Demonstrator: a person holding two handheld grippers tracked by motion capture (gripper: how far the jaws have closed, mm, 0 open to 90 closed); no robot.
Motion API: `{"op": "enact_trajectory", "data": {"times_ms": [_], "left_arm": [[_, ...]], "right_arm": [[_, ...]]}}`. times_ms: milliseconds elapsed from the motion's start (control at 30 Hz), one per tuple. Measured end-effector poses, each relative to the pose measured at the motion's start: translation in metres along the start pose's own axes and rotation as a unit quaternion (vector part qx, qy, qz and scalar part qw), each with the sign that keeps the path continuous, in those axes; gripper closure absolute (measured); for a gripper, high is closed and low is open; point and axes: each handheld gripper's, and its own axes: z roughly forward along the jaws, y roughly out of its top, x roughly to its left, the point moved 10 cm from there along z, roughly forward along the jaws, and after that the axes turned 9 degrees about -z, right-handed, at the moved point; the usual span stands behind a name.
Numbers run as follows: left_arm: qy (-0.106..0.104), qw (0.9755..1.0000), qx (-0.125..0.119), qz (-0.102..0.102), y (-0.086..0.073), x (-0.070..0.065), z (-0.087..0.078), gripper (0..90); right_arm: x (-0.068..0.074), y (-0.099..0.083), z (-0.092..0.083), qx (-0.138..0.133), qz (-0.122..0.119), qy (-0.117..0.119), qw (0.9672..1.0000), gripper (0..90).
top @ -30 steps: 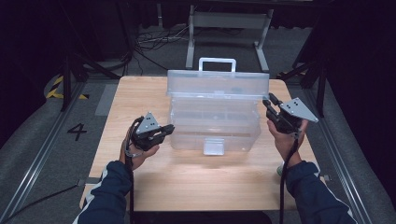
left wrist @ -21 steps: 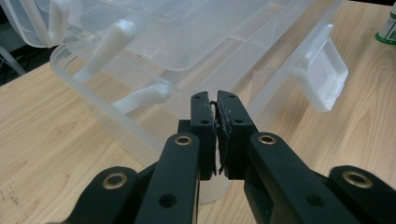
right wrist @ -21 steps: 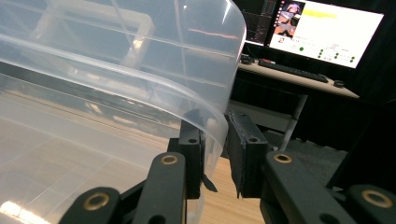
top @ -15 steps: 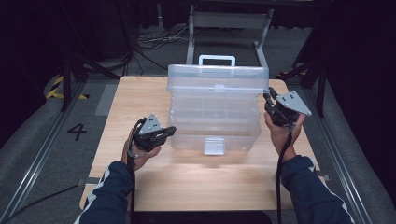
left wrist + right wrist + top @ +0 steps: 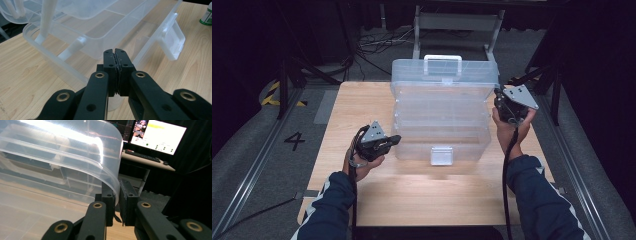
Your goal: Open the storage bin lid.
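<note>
A clear plastic toolbox [image 5: 442, 125] stands mid-table with its lid [image 5: 444, 75] raised and its inner trays fanned out. My right gripper [image 5: 498, 96] is at the lid's right end. In the right gripper view the lid's curved rim [image 5: 110, 170] runs down between the jaws of my right gripper [image 5: 116, 192], which have just been closing and now pinch it. My left gripper [image 5: 396, 139] hovers by the box's front left wall, apart from it. In the left gripper view my left gripper [image 5: 115, 52] is shut and holds nothing, pointing at the base's rim [image 5: 62, 65].
A white latch [image 5: 441, 155] hangs on the box's front wall, and a white handle [image 5: 442, 59] tops the lid. A green-capped bottle [image 5: 207, 16] stands past the box. A lit monitor [image 5: 157, 137] sits on a desk beyond the table. Bare wood [image 5: 437, 200] lies in front of the box.
My right gripper has moved up and back at the lid's right end, and the lid has risen with it. The left gripper has stayed where it was.
</note>
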Motion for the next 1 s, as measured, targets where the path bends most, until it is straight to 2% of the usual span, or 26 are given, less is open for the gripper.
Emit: {"op": "enact_trajectory", "data": {"times_ms": [67,167,667,1000], "left_arm": [[0.0,1.0,0.0,-0.001,0.0,0.0,0.0,88.0],[0.001,1.0,0.0,0.001,0.0,0.001,0.0,87.9],[-0.003,1.0,-0.003,0.0,0.0,0.001,0.002,87.8],[0.001,1.0,-0.002,0.0,0.0,0.003,0.004,87.9]], "right_arm": [[-0.001,0.003,0.005,0.002,-0.007,-0.009,0.9999,85.2],[-0.003,0.008,0.012,0.004,0.002,-0.007,1.0,85.5],[-0.013,0.022,0.045,0.036,0.028,0.031,0.9985,86.1],[-0.017,0.028,0.063,0.063,0.03,0.053,0.9962,86.3]]}}
